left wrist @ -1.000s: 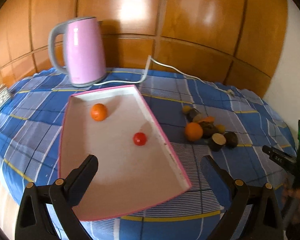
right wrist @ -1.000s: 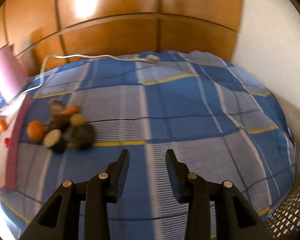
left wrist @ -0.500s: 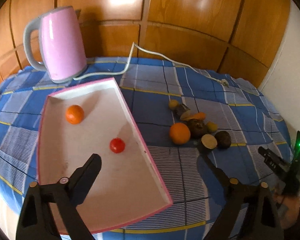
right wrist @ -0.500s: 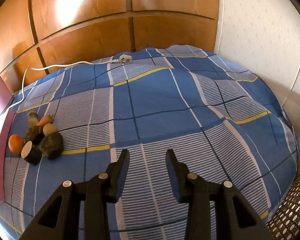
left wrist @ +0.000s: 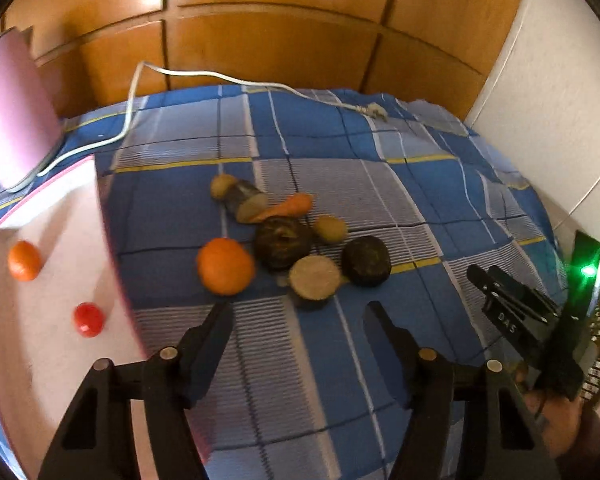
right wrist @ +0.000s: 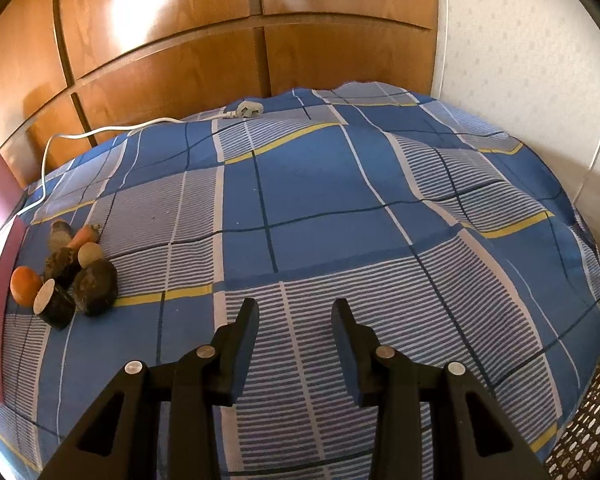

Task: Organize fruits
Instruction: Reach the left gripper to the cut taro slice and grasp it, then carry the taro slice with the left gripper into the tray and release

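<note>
Left gripper [left wrist: 296,316] swung off tray [left wrist: 60,208] toward fruit pile, jaws closing on nothing; right gripper [right wrist: 295,316] slightly parted, empty; centre over orange [left wrist: 225,266] before squeezing.

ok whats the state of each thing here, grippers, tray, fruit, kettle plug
left gripper: closing, nothing between its fingers
right gripper: open, empty, above the cloth
pink tray: holds a small orange and a red fruit
big orange: on the cloth, outside the tray
kettle plug: unplugged, lying on the cloth
</note>
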